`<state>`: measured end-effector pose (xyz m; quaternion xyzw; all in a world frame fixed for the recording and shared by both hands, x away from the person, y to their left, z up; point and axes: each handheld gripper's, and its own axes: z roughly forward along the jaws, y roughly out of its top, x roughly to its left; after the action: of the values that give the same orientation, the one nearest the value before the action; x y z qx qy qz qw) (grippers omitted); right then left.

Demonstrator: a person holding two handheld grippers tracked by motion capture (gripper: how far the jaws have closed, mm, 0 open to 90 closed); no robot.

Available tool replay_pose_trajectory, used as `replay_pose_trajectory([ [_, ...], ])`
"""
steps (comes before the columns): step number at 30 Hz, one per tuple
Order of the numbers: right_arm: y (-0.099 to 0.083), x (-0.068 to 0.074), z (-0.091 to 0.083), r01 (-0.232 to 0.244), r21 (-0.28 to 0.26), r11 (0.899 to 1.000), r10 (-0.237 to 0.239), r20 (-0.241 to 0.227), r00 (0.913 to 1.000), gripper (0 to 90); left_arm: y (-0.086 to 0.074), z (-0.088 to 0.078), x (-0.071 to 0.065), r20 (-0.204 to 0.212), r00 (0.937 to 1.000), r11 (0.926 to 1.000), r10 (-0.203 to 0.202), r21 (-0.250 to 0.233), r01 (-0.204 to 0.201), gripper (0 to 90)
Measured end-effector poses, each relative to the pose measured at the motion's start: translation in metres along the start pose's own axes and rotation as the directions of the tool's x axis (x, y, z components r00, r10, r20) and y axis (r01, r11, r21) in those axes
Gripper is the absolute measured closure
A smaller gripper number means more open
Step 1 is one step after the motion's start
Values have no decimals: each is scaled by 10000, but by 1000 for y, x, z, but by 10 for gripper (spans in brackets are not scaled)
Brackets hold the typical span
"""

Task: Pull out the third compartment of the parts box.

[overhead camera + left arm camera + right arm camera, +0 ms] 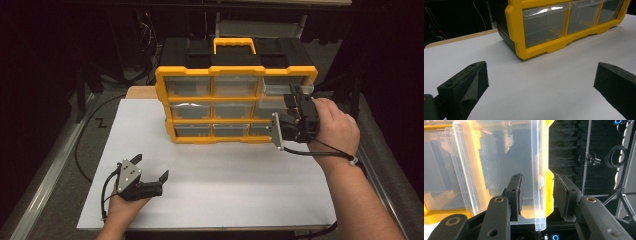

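One yellow organizer box (pixel 235 102) stands on one desk (pixel 215 170), with nine clear drawers in three rows of three. Two grippers: left gripper (pixel 151 167), right gripper (pixel 295 95). Two hands.

Each black hand-held gripper (pixel 151 168) carries a grey three-cornered plate, foam-padded jaws, brass-coloured screws and a black cable.

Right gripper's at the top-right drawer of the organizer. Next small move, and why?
Probably close the right gripper on the clear drawer. Its front wall sits between the jaws, but a gap shows at each pad, so there is no grip yet. The drawer already sticks out of the yellow organizer. The left gripper rests open on the table.
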<state>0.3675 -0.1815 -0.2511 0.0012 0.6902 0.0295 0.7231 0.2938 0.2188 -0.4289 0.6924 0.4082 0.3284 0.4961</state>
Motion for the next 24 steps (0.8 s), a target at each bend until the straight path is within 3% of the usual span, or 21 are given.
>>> replay_pose_trajectory([
  [3,-1,-1,1,38,-17,10000,-38,-56,10000,713,0,0,0,-2,10000,10000,-17,-9,17,5],
  [6,-1,-1,0,37,171,9998,-35,-124,9999,742,0,0,0,-10,10000,10000,-16,3,16,5],
  [7,-1,0,1,29,85,10000,-29,61,10000,786,0,0,0,-8,10000,10000,-25,-4,25,5],
  [15,-2,4,-2,96,128,9999,-100,335,9994,795,0,-1,0,-24,10000,10000,-45,-28,45,5],
  [24,-4,5,-16,167,-64,9998,-163,582,9982,803,-1,0,0,-42,10000,10000,-29,34,29,5],
])
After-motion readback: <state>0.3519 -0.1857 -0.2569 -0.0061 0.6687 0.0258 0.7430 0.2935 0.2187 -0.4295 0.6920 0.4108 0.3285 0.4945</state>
